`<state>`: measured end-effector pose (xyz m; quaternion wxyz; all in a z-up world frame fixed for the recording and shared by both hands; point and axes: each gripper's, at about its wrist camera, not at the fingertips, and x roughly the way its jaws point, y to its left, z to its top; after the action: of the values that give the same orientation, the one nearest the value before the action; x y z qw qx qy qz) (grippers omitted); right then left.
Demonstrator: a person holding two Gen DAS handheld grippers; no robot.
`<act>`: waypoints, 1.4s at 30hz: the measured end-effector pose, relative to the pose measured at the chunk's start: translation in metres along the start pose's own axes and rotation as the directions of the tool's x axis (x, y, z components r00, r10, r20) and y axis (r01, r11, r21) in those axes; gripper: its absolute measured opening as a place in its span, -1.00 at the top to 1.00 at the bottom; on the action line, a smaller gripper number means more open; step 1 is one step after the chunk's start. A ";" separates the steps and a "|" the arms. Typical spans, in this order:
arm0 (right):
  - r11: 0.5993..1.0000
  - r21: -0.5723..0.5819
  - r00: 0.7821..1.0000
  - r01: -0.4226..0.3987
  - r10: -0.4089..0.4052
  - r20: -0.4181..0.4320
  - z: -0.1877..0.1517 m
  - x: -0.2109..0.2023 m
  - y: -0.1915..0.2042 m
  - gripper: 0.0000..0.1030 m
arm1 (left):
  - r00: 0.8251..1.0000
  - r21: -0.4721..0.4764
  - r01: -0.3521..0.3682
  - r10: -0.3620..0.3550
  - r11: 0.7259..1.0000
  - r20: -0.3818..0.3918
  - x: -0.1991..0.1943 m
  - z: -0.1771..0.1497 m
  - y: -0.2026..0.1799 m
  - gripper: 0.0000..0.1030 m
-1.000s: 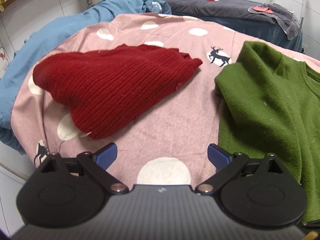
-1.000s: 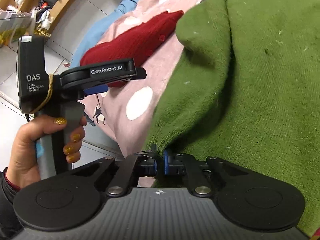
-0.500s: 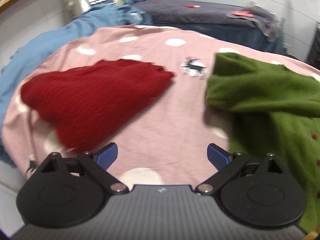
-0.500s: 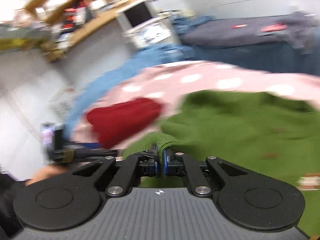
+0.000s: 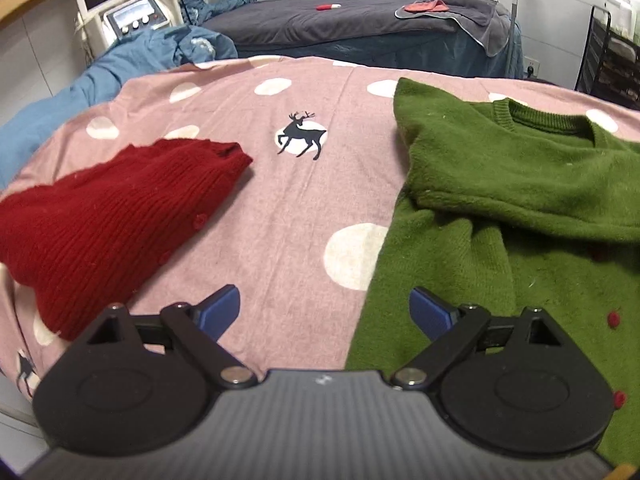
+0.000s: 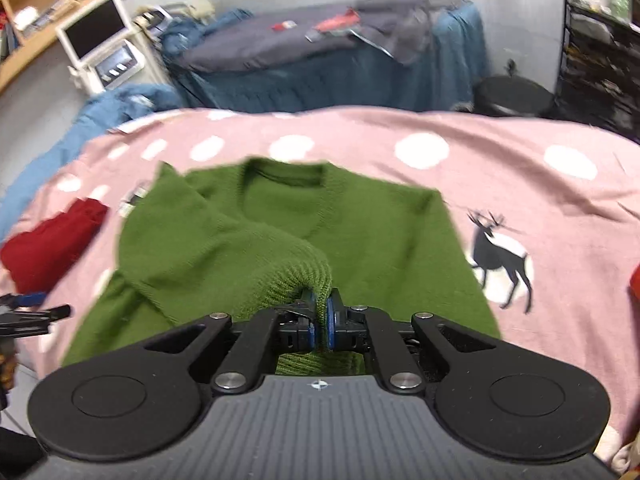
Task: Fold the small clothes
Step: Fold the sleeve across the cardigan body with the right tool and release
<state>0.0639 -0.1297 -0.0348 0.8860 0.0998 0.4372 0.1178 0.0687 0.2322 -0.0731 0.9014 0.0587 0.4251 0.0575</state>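
- Right gripper (image 6: 319, 322) is clenched on the ribbed cuff (image 6: 298, 280) of the green sweater (image 6: 360, 240), its sleeve drawn across the body
- Left gripper (image 5: 325, 312) hangs released over the pink dotted sheet (image 5: 280, 208), holding nothing
- Folded red sweater (image 5: 108, 216) lies left of the green one, apart from it
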 end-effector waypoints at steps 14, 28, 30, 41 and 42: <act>0.968 -0.074 0.968 0.241 -0.245 -0.054 -0.011 0.061 -0.004 0.80 | 0.998 -0.053 0.035 -0.032 0.998 0.056 0.014 0.018 0.005 -0.73; 0.941 -0.224 0.959 0.253 -0.214 0.186 -0.063 0.041 0.056 0.10 | 0.996 -0.006 0.086 -0.086 0.996 -0.019 0.109 0.078 -0.074 -0.70; 0.931 -0.199 0.951 0.305 -0.286 0.121 -0.068 0.060 0.046 0.09 | 0.996 -0.059 0.069 -0.072 0.996 -0.053 0.125 0.078 -0.069 -0.99; 0.951 -0.080 0.949 0.299 -0.287 0.129 -0.077 0.068 0.025 -0.02 | 0.998 0.010 0.067 -0.067 0.998 -0.009 0.121 0.075 -0.065 -1.00; 0.951 -0.078 0.949 0.298 -0.287 0.128 -0.076 0.067 0.025 -0.03 | 0.998 0.035 0.061 -0.061 0.998 0.011 0.115 0.074 -0.066 -1.00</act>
<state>0.0397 -0.0799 -0.1236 0.9211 -0.0026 0.3893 0.0000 0.2023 0.1809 -0.1234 0.9042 0.0616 0.4221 0.0223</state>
